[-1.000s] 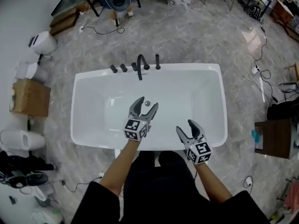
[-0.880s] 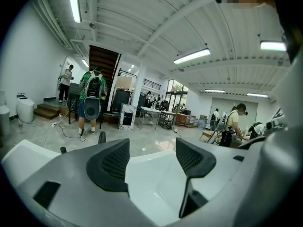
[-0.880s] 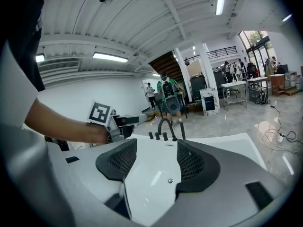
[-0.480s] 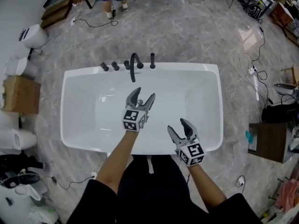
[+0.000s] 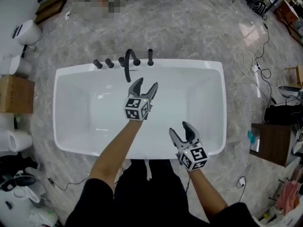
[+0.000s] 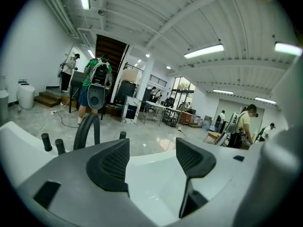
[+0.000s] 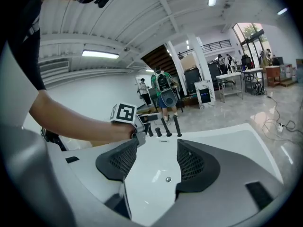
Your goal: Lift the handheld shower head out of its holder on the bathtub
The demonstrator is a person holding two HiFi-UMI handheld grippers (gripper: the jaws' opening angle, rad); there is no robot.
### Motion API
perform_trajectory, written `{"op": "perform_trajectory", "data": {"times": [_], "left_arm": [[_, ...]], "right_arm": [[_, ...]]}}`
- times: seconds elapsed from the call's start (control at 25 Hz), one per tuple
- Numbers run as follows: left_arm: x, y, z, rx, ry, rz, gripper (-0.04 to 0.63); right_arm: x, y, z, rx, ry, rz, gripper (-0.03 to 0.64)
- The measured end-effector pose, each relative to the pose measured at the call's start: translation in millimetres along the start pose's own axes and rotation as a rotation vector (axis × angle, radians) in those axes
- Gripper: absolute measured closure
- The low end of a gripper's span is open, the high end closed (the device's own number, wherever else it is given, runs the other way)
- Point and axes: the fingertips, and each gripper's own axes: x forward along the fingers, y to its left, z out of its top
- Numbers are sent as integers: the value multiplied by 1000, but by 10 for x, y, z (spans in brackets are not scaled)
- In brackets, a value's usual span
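The handheld shower head [image 5: 150,56] is a slim black stick that stands upright in its holder on the far rim of the white bathtub [image 5: 208,67]. It sits just right of the curved black faucet spout [image 5: 128,66]. My left gripper [image 5: 145,84] hovers open over the tub, a short way in front of the fixtures, with nothing between its fingers. In the left gripper view the shower head [image 6: 122,135] shows beyond the left jaw. My right gripper [image 5: 180,130] is open over the tub's near rim. In the right gripper view the shower head [image 7: 176,125] is far off.
Three black knobs [image 5: 109,63] line the rim left of the spout. A drain [image 7: 168,178] lies in the tub floor. Cardboard box [image 5: 15,94] and white toilets stand at the left, cables [image 5: 253,65] and a dark stool [image 5: 267,143] at the right. A person [image 6: 96,86] stands beyond the tub.
My left gripper has reached forward over the tub towards the faucet and shower head. The right gripper has stayed near the front rim. Both stay open.
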Motion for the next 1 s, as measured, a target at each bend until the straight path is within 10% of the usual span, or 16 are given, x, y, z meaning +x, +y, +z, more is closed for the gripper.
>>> {"op": "perform_trajectory", "data": {"times": [1.0], "left_arm": [[1335, 843, -47, 70, 87, 97, 310]], "right_arm": [[561, -349, -414, 68, 46, -10, 382]]}}
